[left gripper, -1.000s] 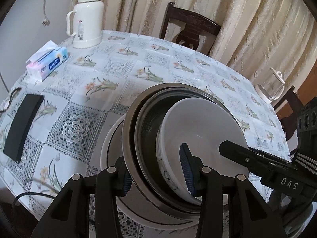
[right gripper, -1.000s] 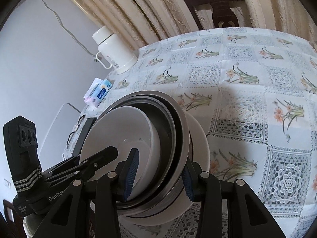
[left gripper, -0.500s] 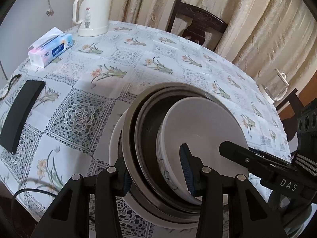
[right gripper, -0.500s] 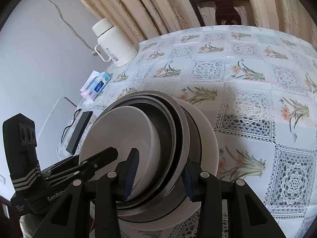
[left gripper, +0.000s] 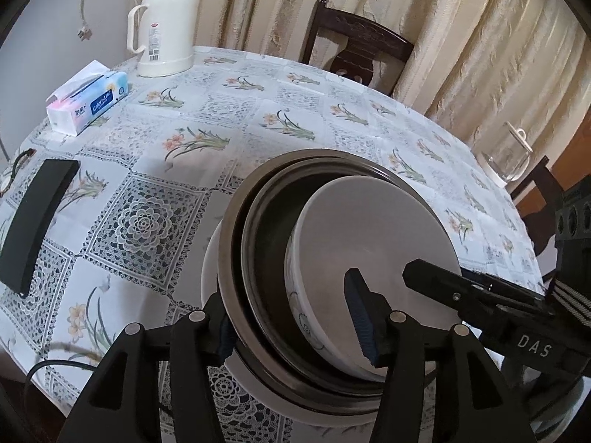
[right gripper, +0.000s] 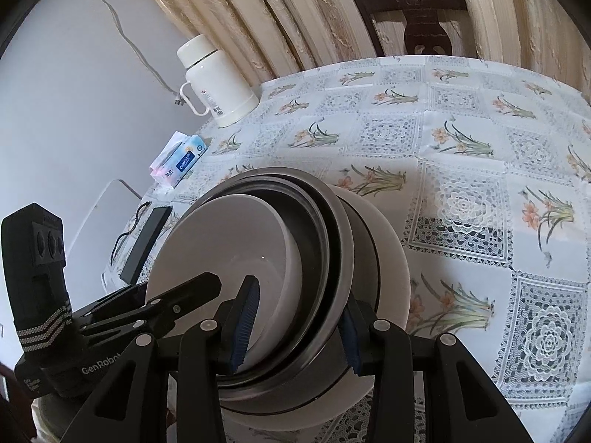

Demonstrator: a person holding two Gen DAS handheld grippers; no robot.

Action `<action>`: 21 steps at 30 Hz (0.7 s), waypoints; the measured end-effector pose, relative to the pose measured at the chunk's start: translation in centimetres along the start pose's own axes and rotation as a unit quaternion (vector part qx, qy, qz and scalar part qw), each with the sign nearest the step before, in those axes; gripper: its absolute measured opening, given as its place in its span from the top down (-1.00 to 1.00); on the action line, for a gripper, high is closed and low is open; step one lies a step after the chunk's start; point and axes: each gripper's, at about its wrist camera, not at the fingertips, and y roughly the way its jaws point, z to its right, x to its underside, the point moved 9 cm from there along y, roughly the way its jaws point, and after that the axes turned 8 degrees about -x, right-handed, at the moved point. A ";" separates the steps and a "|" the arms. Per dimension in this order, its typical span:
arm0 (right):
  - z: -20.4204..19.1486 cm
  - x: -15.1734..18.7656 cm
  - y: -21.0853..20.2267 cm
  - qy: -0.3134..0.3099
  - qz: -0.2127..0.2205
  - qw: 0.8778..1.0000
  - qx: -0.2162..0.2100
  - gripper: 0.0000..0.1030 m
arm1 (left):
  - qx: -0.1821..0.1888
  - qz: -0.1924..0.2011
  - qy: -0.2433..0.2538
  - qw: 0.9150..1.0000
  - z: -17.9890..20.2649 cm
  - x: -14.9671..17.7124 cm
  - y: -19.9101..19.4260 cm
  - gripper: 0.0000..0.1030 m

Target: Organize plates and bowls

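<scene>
The stack of nested bowls (left gripper: 332,277) has been carried farther out over the counter (left gripper: 155,221) since the earlier pictures, so more of the flowered cloth and the thermos (left gripper: 164,22) show in the left view. The stack is a small white bowl (left gripper: 373,258) inside two steel bowls (left gripper: 266,258), all sitting in a bigger white bowl (right gripper: 391,269) at the bottom. It seems to be held up in the air above the near part of the counter, tipped a little. The left tool (left gripper: 295,317) is clenched on the stack's left side, one pad outside the steel rim and one pad inside the small white bowl. The right tool (right gripper: 295,325) is clenched on the stack's right side the same way. Each tool shows in the other's camera. Far away to the left sit a tissue pack (left gripper: 88,101) and a flat black thing (left gripper: 33,217), and a glass cup (left gripper: 509,162) sits at the far right edge. Here is what could go wrong: the bowls are smooth and only sit loosely in each other, so if one tool lets go first or the stack tips more, the small white bowl could slide out and break. Setting it down too fast could make the bowls clatter and jump.
</scene>
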 end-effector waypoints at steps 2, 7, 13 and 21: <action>-0.1 0.0 0.0 -0.002 0.001 1.000 0.002 0.14 | -0.001 0.003 -0.003 1.000 -0.1 -0.1 0.0 -0.06; 0.0 0.1 -0.1 -0.003 0.002 1.000 0.002 0.13 | -0.007 0.011 0.000 1.000 0.0 0.0 0.0 -0.06; -0.1 0.2 -0.2 -0.008 0.005 1.000 0.009 0.12 | -0.015 0.026 0.008 1.000 0.2 -0.2 0.2 -0.06; -0.1 0.2 -0.8 0.001 0.022 1.000 0.001 0.05 | -0.013 0.032 -0.003 0.999 0.0 -0.5 0.3 -0.06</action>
